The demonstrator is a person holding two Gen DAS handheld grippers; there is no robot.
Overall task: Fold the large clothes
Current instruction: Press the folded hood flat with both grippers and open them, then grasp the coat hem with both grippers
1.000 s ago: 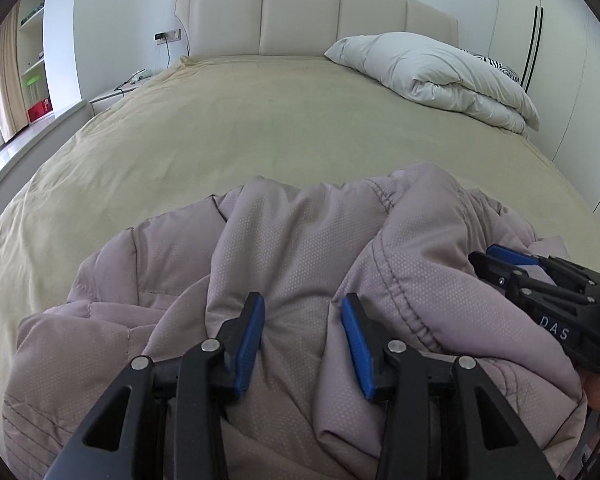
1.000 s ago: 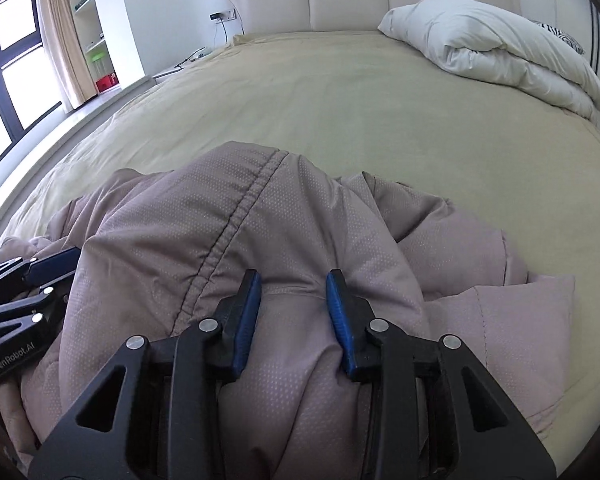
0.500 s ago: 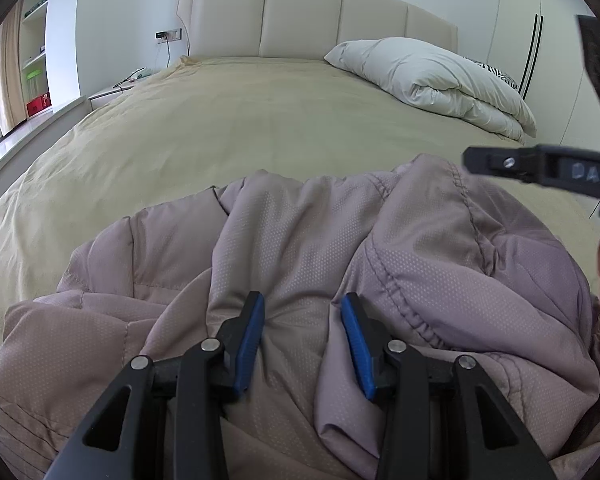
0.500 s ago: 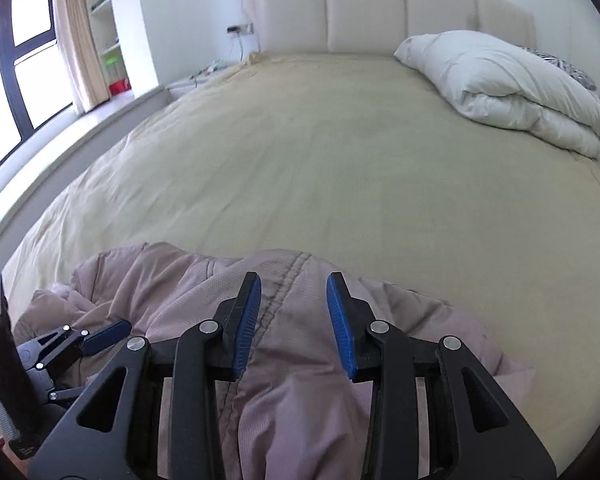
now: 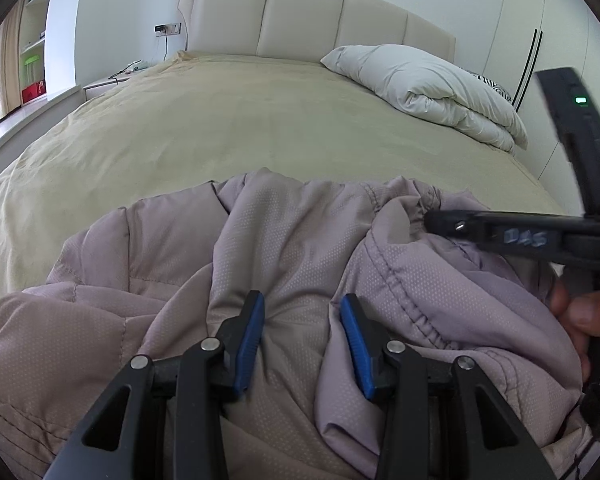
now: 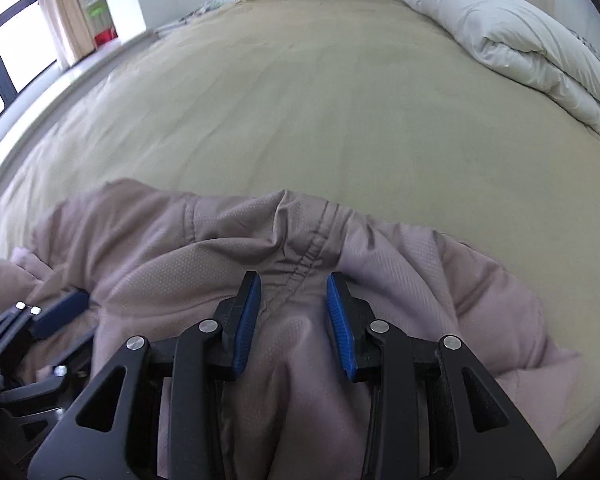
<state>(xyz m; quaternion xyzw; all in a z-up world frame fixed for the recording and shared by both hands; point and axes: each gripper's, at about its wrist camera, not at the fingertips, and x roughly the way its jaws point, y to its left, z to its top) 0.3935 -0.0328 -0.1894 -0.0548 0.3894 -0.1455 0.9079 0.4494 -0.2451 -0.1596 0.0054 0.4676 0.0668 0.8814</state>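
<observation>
Both jaws pinch bunched jacket (image 5: 300, 248) near bed (image 5: 220, 128) foot edge: left gripper (image 5: 302, 326), right gripper (image 6: 294, 318). Risk: slick padded fabric slips free under lift.

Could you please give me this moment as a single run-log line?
left gripper: shut on jacket | right gripper: shut on jacket seam | jacket: bunched on bed | fold: not yet done

The room is evenly lit by soft daylight admitted through a window (image 6: 16, 36) far left of the fingers (image 6: 247, 320), where glare is seen. Straight lines are bowed by strong fisheye distortion and the corners are vignetted black. Motion blur is shown in the right wrist view.
</observation>
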